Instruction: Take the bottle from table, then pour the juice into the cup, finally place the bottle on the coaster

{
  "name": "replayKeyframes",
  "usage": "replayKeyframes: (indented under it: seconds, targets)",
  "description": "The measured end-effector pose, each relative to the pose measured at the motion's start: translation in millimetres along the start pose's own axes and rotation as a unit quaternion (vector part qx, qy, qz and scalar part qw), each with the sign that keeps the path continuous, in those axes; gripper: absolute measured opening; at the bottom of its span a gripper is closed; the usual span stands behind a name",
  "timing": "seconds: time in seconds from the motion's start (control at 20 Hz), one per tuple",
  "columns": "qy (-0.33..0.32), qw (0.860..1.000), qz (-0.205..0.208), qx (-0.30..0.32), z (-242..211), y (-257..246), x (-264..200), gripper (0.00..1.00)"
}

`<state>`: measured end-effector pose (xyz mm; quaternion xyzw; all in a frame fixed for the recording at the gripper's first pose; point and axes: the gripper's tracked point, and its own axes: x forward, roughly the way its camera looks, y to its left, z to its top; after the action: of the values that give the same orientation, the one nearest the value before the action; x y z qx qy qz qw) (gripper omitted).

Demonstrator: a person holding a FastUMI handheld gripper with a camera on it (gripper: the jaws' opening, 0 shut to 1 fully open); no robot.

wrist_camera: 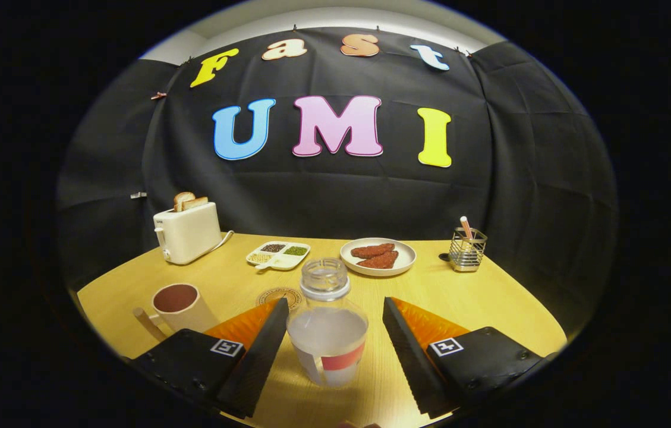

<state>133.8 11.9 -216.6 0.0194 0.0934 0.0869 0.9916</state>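
Both fingers of the tool (333,351) stand spread apart, flanking the upright bottle (327,324) without touching it.

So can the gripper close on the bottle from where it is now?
Probably yes: the bottle stands upright between the open gripper's fingers, a gap on each side, nothing between. The cup sits clear to the left.

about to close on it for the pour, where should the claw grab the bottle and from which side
Grip the bottle on its wide round body, about at the label band, not the narrow open neck. Come straight ahead, level with the table: it stands upright between the open claw fingers, a gap on each side. The cup sits to the left, clear of that path.
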Motion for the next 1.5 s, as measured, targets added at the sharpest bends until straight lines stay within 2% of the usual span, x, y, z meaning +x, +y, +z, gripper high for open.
replayKeyframes:
  seconds: [0.25,0.4,0.45,0.55,0.85,0.95,1.15,1.3,1.5]
  targets:
    - [0.005,1.000,-0.002,0.000,-19,1,12,0.97]
    - [0.018,1.000,-0.006,0.005,-33,1,14,0.91]
    - [0.023,1.000,-0.007,0.007,-36,3,12,0.83]
    - [0.018,1.000,-0.005,0.003,-34,5,16,0.78]
    - [0.045,0.999,0.011,-0.013,-34,9,21,0.75]
    - [0.052,0.998,0.014,-0.028,-34,9,25,0.71]
    - [0.052,0.995,0.023,-0.086,-20,15,23,0.70]
    - [0.060,0.987,0.035,-0.146,-9,23,25,0.70]
    - [0.109,0.971,0.032,-0.209,-10,31,30,0.70]
